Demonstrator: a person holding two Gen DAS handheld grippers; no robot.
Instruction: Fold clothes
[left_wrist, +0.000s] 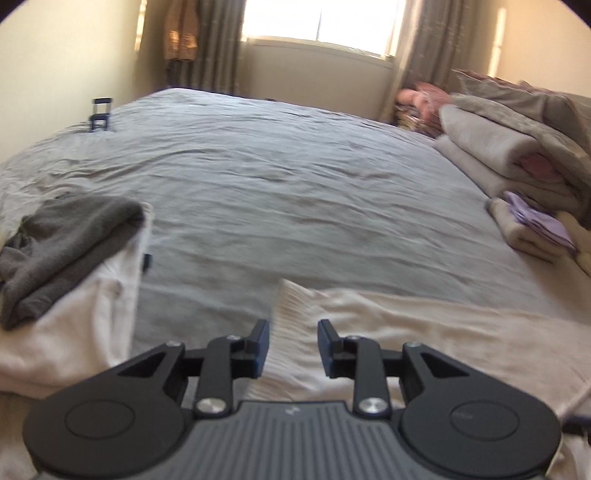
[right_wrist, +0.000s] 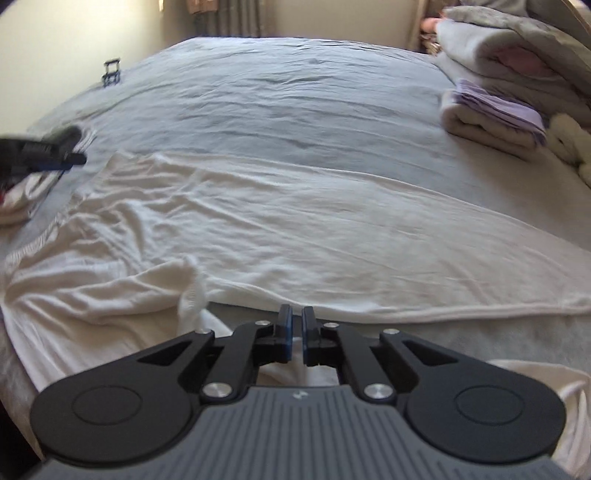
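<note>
A cream white garment (right_wrist: 295, 229) lies spread flat across the near side of the grey bed (right_wrist: 280, 96), with a crumpled sleeve (right_wrist: 188, 288) near my right gripper. My right gripper (right_wrist: 296, 334) is shut with nothing visibly between its pads, just above the garment's near edge. My left gripper (left_wrist: 293, 345) is open over the garment's ribbed end (left_wrist: 295, 314), holding nothing. The left gripper also shows at the left edge of the right wrist view (right_wrist: 70, 158).
A dark grey garment (left_wrist: 62, 243) lies on a white one (left_wrist: 92, 314) at the left. Folded blankets and towels (left_wrist: 517, 155) are stacked at the right, with a purple folded cloth (right_wrist: 498, 107). A small dark object (left_wrist: 99, 114) stands at the bed's far left. A window (left_wrist: 317, 26) is behind.
</note>
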